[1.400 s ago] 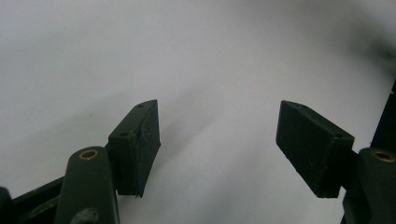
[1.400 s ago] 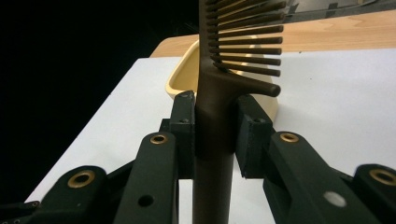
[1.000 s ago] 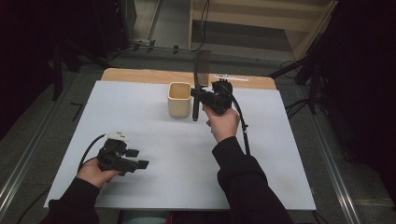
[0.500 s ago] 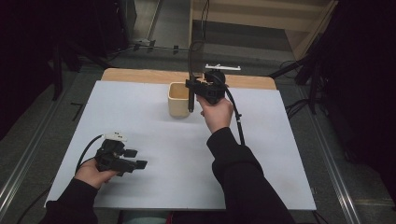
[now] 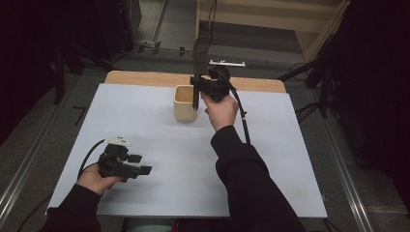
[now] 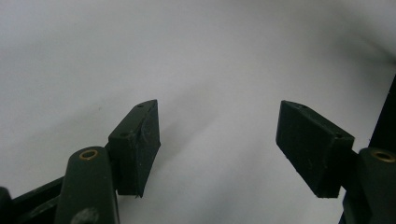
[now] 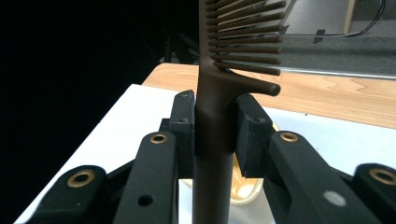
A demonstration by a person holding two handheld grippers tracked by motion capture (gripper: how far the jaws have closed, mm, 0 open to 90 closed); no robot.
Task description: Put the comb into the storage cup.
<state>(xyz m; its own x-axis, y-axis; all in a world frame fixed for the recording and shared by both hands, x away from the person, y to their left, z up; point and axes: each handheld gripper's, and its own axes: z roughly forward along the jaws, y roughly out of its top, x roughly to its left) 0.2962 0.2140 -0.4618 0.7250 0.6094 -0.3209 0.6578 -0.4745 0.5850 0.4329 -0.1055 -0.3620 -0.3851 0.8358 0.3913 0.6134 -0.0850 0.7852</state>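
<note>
Nearest the desk's front edge, toward its left corner, the left gripper (image 5: 140, 164) rests low on the white desk (image 5: 159, 159) with its jaws spread wide and nothing between them; in the left gripper view they frame only bare white surface.

Farther back, near the middle of the desk's far edge, the right gripper (image 5: 197, 94) is clamped on the handle of a dark brown comb (image 7: 219, 116). The comb stands upright, its long axis close to vertical, teeth end up and handle end pointing down. Its lower end hangs at the right rim of the cream cup (image 5: 184, 104), which sits just left of and below the gripper. The right hand is much the nearer to the cup; likely the comb must go straight down into the cup's mouth.

No brand, label or writing can be read anywhere.
</note>
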